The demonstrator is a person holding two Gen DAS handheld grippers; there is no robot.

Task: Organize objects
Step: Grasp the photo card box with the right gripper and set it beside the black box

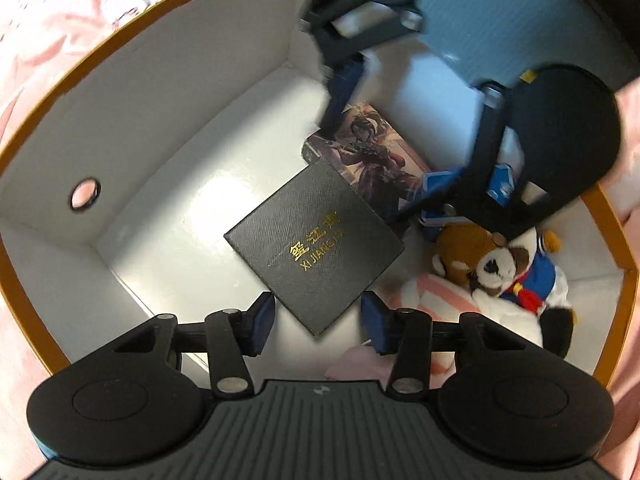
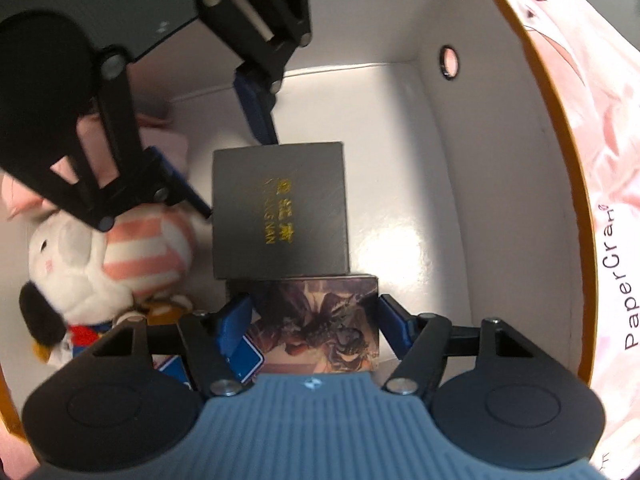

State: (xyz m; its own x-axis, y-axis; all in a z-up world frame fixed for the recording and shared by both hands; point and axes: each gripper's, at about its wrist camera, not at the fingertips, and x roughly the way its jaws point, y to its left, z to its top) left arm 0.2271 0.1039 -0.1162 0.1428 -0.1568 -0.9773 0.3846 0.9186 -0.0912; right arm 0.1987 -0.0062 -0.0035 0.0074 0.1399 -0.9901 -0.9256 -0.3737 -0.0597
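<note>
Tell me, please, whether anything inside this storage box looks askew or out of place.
Nothing looks spilled or damaged. The black box lies at an angle to the walls of the storage box in the left wrist view, and the toys are heaped loosely in one corner rather than lined up.

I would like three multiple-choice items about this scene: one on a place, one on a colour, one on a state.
1. Where does the black square box with gold lettering lie?
A. on the pink cloth outside
B. inside the white storage box with the orange rim
C. on top of a plush toy

2. What colour is the lettering on it?
A. silver
B. red
C. gold

3. How do the left tongs stand?
A. open, holding nothing
B. shut on a card
C. shut on a toy

Answers:
1 B: white walls surround it.
2 C: the characters shine gold.
3 A: a clear gap separates the blue pads.
</note>
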